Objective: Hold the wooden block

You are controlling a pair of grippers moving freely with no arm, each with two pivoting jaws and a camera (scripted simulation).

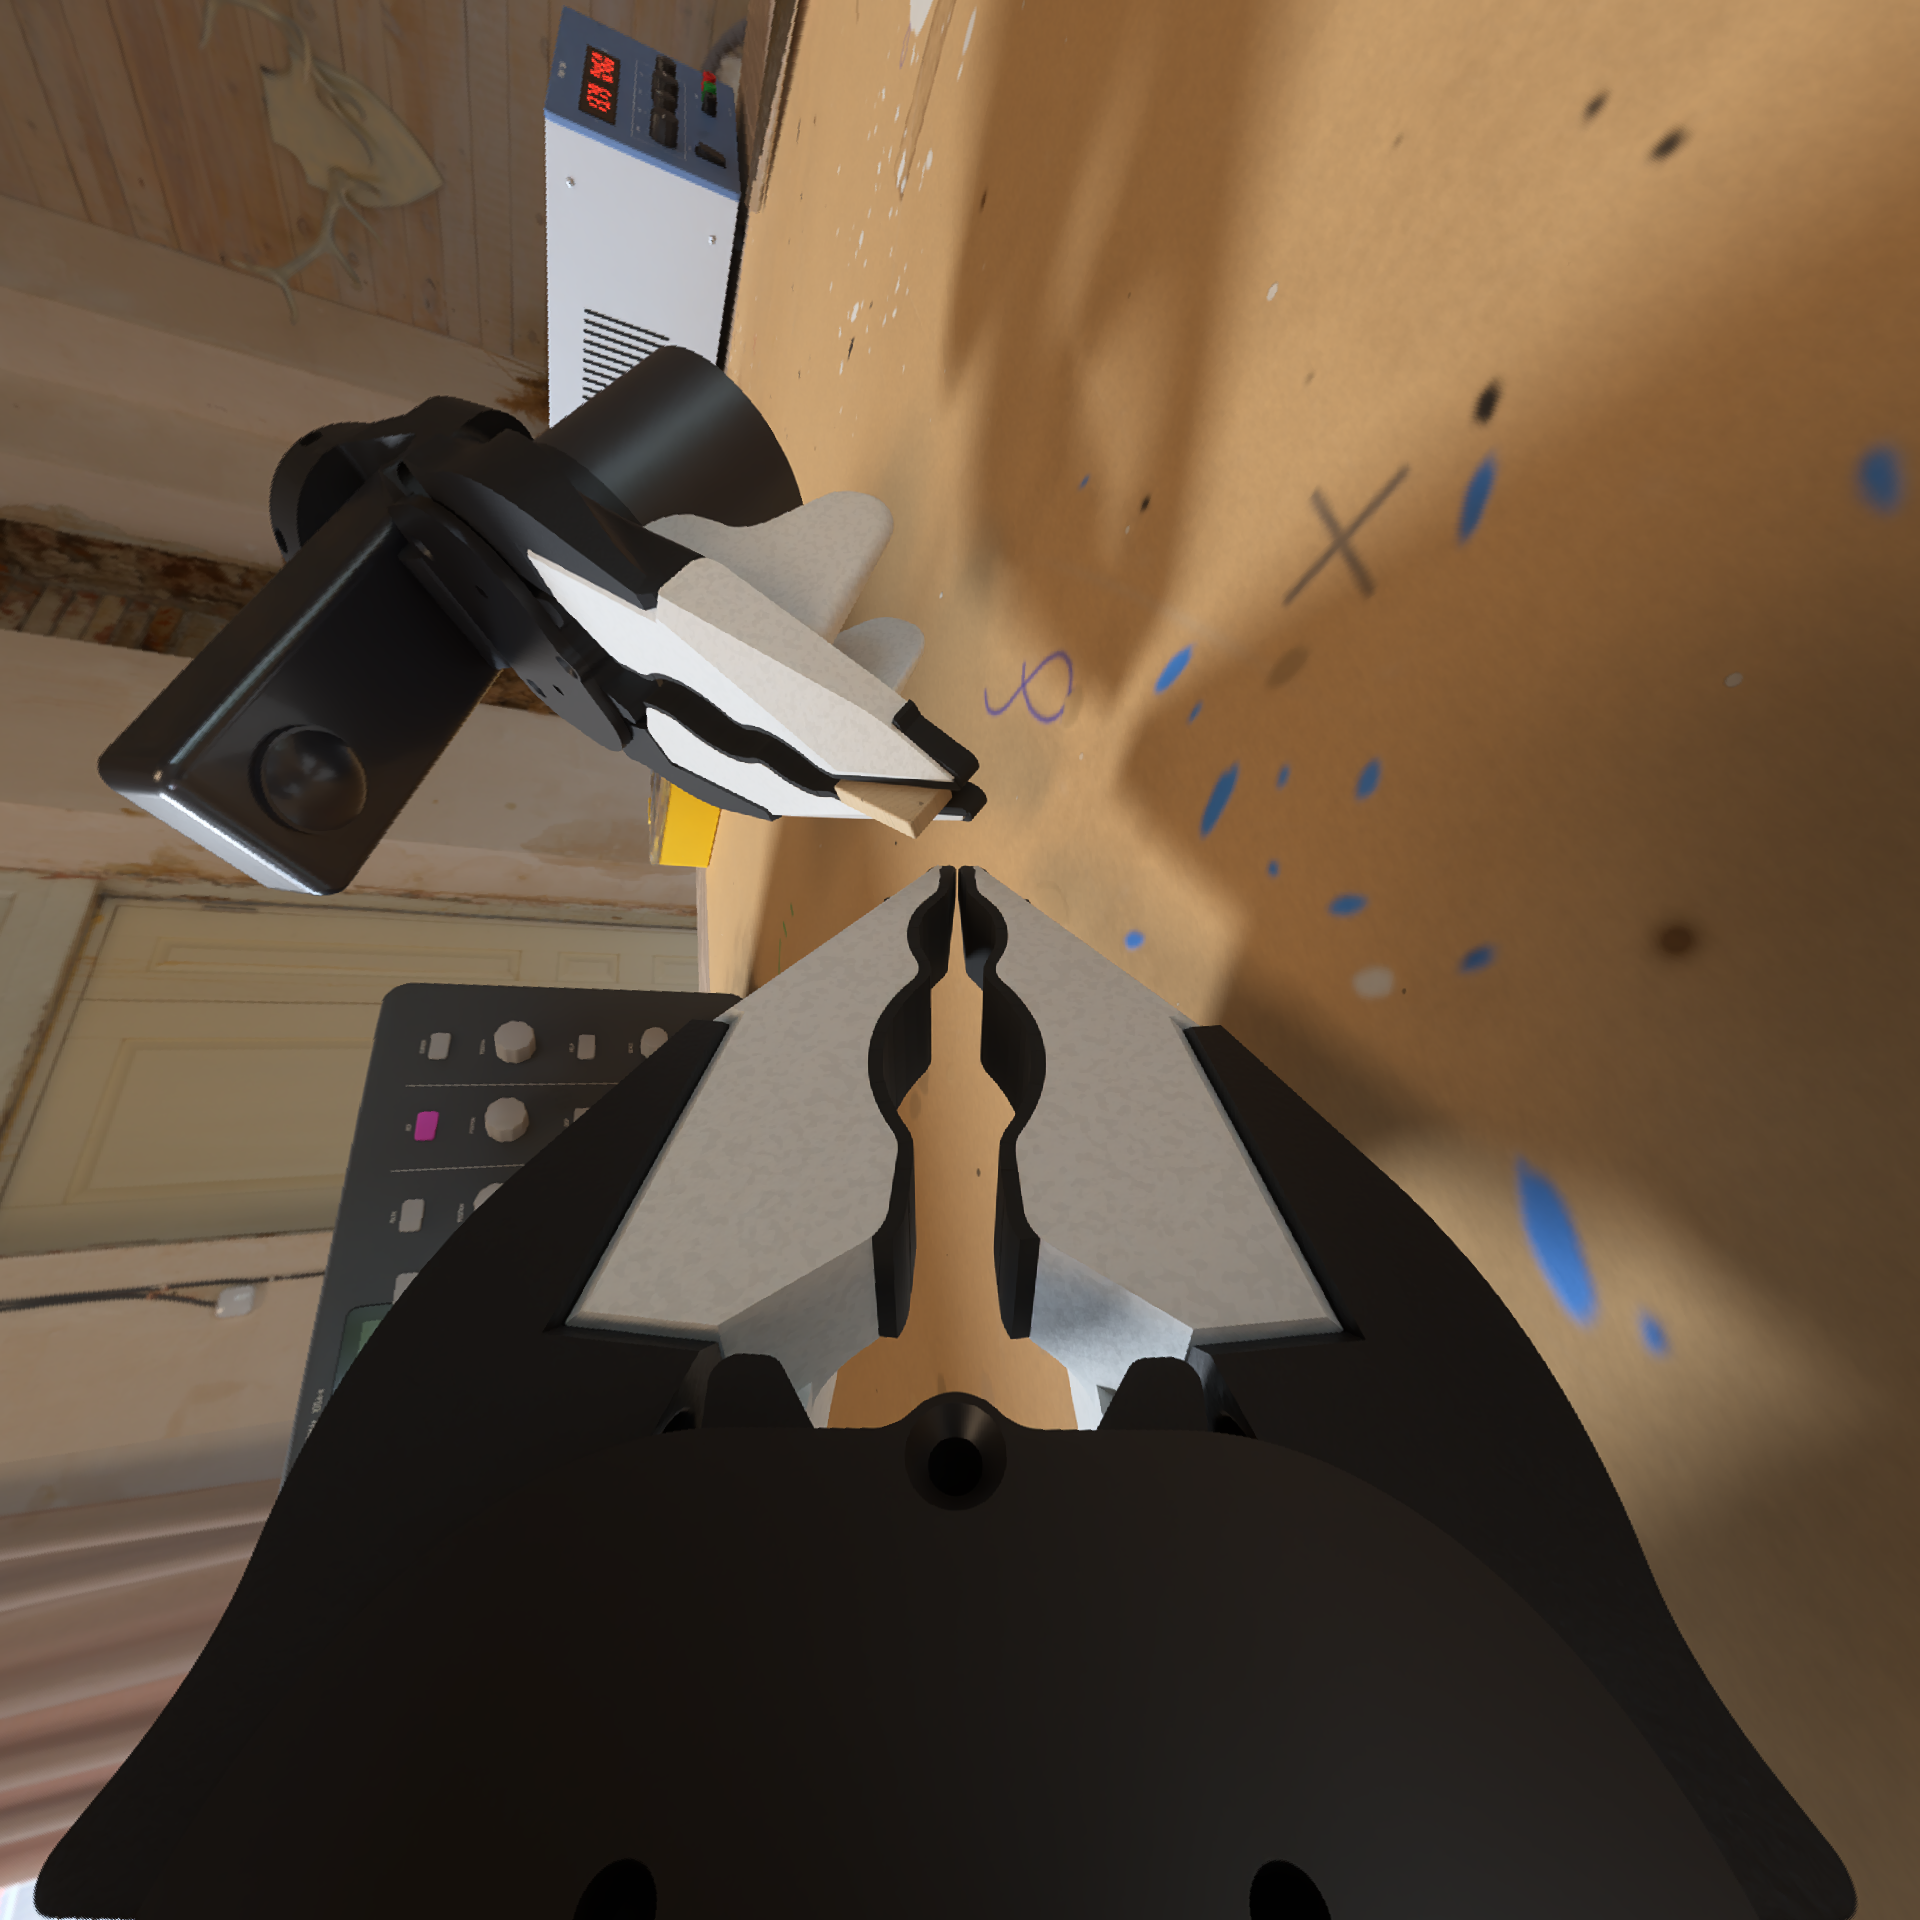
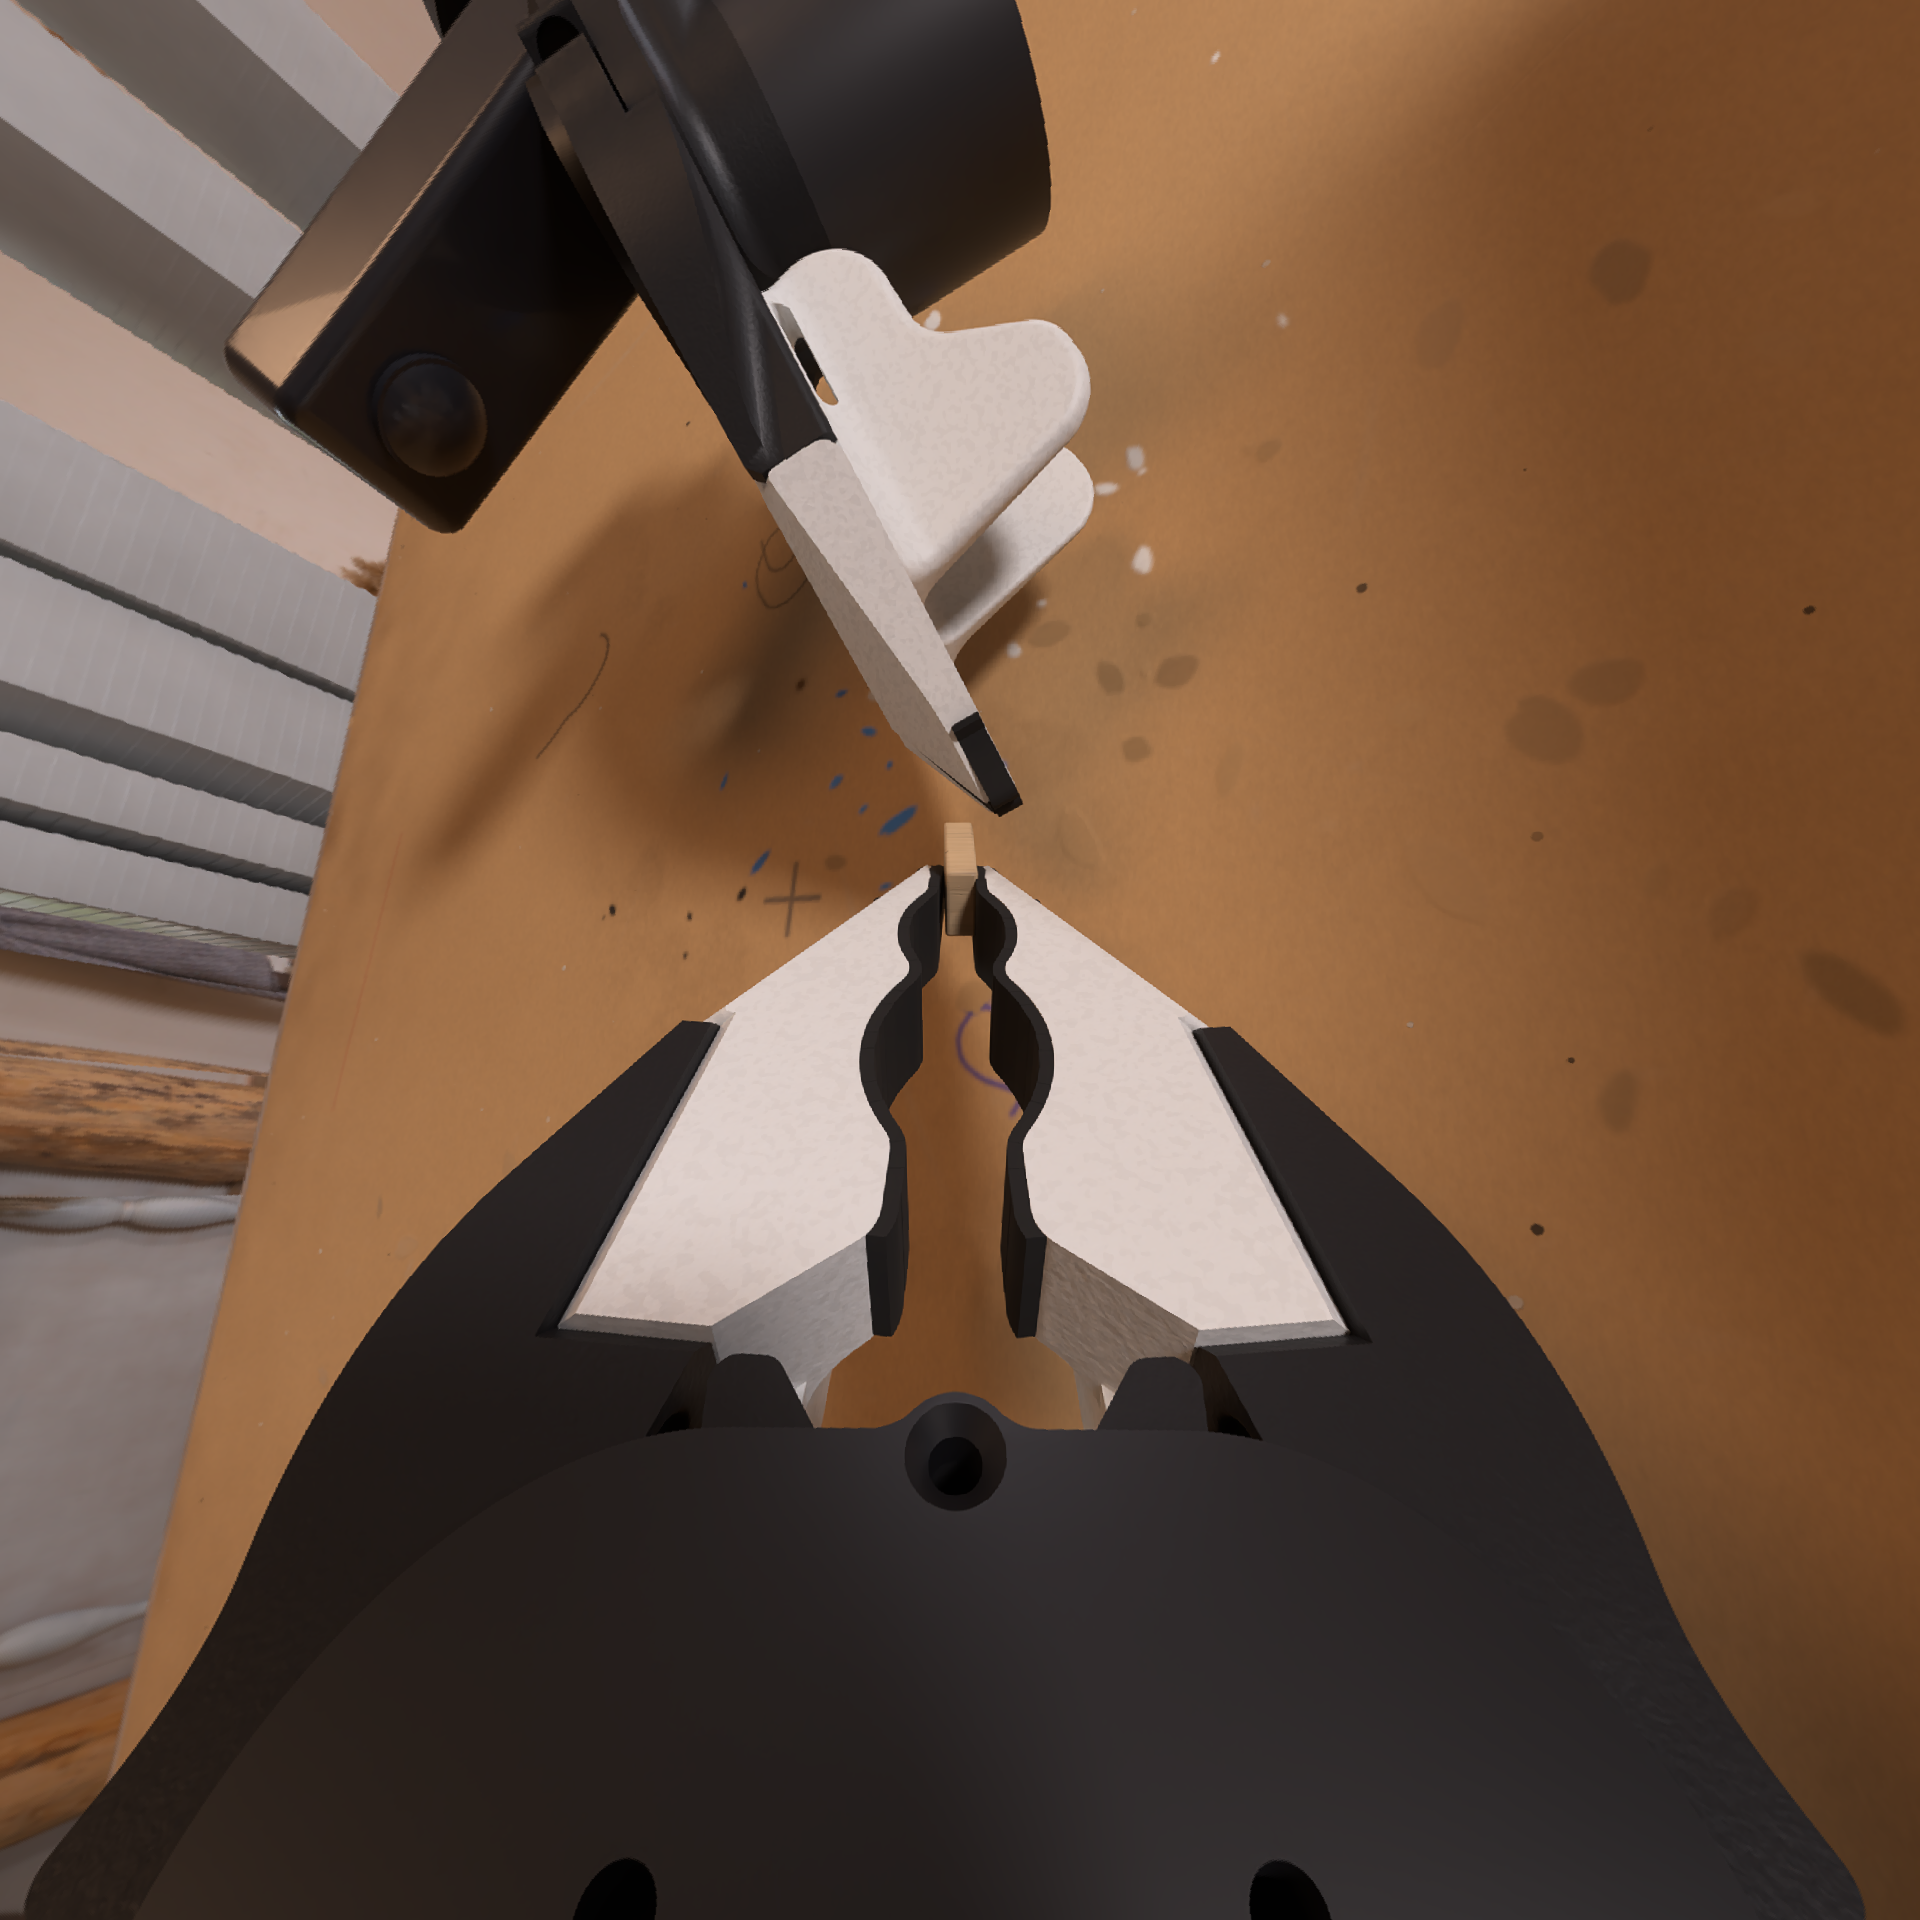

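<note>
Left wrist view shows the left gripper [image 1: 956,873] with its white, black-padded fingers [image 1: 940,883] brought together until only a hairline slit remains at the tips, and nothing lies between them. Just beyond those tips the right gripper [image 1: 940,800] reaches in from the left, its fingers clamped on the small pale wooden block [image 1: 891,808]. The block is a short, flat slab held above the scuffed brown surface [image 1: 1351,727], which is dotted with blue paint flecks and pen marks. In this view the slab's long axis runs along the right gripper's fingers, one end poking out sideways toward the lower right, the other hidden between the pads. Right wrist view shows the same grip from behind: the block [image 2: 958,878] stands pinched at the very tips of the right gripper [image 2: 958,883], its narrow edge facing the camera and its free end pointing forward, away from the lens, past the fingertips. The left gripper [image 2: 992,795] slants down from the upper left, its tips just beside the block's far end but apart from it. At the surface's edge in the left wrist view stand a white and blue box with a red display [image 1: 639,208], a black panel with knobs [image 1: 488,1122] and a small yellow object [image 1: 686,826].
</note>
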